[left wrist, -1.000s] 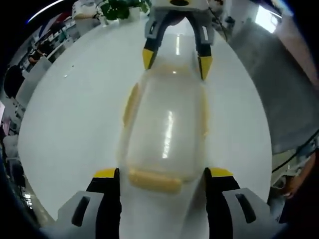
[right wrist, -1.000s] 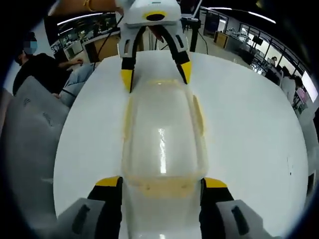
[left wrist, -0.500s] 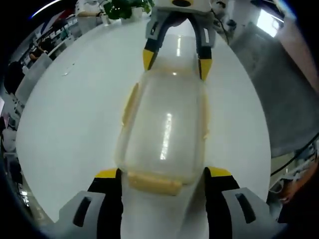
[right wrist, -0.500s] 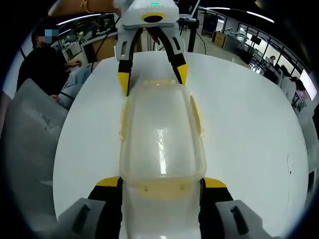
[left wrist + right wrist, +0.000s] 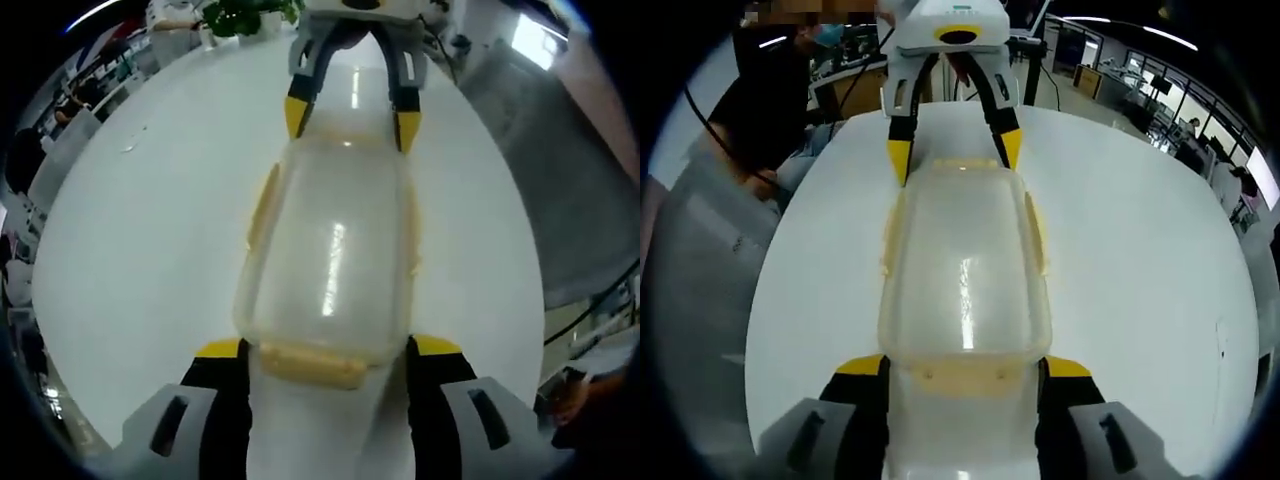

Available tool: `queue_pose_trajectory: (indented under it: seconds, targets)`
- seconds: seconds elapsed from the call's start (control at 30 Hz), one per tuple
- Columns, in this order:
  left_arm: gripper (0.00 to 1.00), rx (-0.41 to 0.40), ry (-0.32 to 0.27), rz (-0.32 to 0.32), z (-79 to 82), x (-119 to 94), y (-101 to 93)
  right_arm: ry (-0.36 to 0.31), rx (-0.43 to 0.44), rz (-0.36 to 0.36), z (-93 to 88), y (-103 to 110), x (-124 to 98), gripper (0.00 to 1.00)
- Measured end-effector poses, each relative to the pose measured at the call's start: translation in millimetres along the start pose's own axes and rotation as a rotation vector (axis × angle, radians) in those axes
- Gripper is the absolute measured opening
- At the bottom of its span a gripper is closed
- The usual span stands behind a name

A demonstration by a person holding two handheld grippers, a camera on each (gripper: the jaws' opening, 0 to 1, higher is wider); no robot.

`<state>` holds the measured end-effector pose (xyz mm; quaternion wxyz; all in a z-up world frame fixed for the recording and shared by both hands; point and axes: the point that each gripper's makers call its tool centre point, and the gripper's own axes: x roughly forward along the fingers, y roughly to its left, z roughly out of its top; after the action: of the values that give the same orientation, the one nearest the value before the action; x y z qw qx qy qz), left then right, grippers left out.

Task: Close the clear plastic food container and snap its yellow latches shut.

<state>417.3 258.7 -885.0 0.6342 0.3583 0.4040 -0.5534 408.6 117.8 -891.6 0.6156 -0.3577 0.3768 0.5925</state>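
Observation:
A clear plastic food container with its lid on lies lengthwise on the round white table. Yellow latches run along its long sides, and one sits at each end. My left gripper is open, with its jaws on either side of one end. From the far side, my right gripper straddles the other end. In the right gripper view the container lies between the open right gripper and the left gripper. I cannot tell if the jaws touch the container walls.
A person in dark clothes stands past the table's edge, next to grey fabric. A green plant stands at the table's far rim. Bare white tabletop spreads on both sides of the container. Grey floor lies beyond the table.
Both grippers have edged in along the container, so its ends sit deeper between the jaws. In the right gripper view the person has moved closer to the table.

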Motion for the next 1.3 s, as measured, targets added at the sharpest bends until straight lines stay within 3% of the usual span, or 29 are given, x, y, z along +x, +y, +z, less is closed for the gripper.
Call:
queue_pose_trajectory:
  seconds: [0.13,0.27,0.57,0.73,0.83,0.9,0.93,0.97,1.3]
  targets:
    - [0.56,0.008,0.01,-0.003,-1.4,-1.1,1.9,0.015,-0.007,0.004,-0.6,-3.3,-0.7,0.53]
    - [0.56,-0.026,0.012,0.015,-3.5,-2.2,4.8,0.04,0.024,-0.015,-3.2,-10.1,-4.9,0.37]
    - [0.55,0.0,0.016,0.004,-3.8,-1.4,4.4,0.066,0.012,-0.007,-2.2,-10.2,-4.8,0.37]
    - [0.52,0.057,0.055,-0.02,-6.2,-2.4,4.9,0.081,0.005,-0.003,-3.0,-9.5,-3.9,0.37]
    - [0.48,0.123,0.087,-0.044,-9.2,-3.7,7.0,0.085,0.001,0.0,-3.6,-9.4,-3.9,0.37]
    - [0.36,0.153,0.099,-0.046,-10.9,-6.4,10.3,0.093,-0.012,0.007,-4.6,-8.7,-4.2,0.37]
    - [0.37,0.095,0.093,-0.054,-12.1,-6.5,8.2,0.09,-0.021,0.009,-3.7,-8.7,-4.0,0.37]
    - [0.37,0.143,0.07,-0.053,-9.6,-5.1,11.6,0.092,-0.013,0.009,-3.9,-8.9,-4.1,0.37]
    - [0.38,0.129,0.087,-0.047,-9.9,-3.3,11.7,0.103,-0.024,0.01,-4.7,-8.3,-4.2,0.38]
